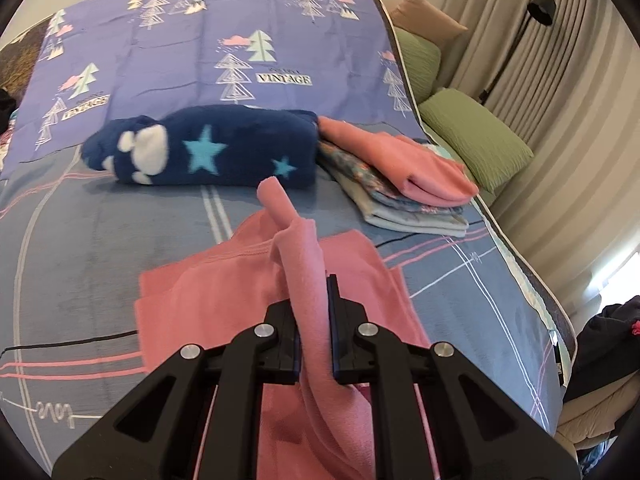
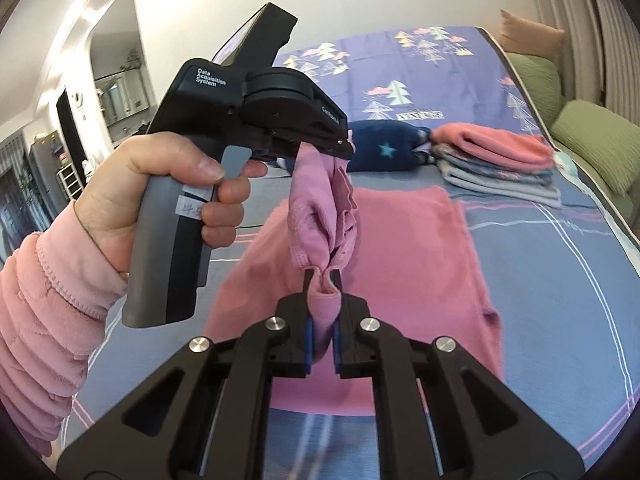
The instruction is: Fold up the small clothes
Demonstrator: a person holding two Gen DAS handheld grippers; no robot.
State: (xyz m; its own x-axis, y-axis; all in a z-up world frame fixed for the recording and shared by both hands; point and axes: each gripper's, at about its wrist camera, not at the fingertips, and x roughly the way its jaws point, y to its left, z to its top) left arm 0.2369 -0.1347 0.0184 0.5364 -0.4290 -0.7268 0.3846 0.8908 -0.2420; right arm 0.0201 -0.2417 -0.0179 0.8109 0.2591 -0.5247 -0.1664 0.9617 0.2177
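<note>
A pink garment (image 1: 224, 296) lies partly flat on the bed, with one edge lifted off it. My left gripper (image 1: 314, 308) is shut on a bunched strip of that pink cloth, which sticks up past the fingertips. In the right wrist view my right gripper (image 2: 323, 280) is shut on another bunched fold of the same pink garment (image 2: 404, 248). The left gripper (image 2: 344, 146), held in a hand (image 2: 160, 196) with a pink sleeve, hangs up and to the left, and the cloth stretches between the two grippers above the flat part.
A folded navy fleece with stars (image 1: 208, 148) lies behind the garment. To its right is a stack of folded clothes (image 1: 400, 184) topped by a pink piece. Green pillows (image 1: 476, 136) and curtains line the bed's right edge (image 1: 532, 280).
</note>
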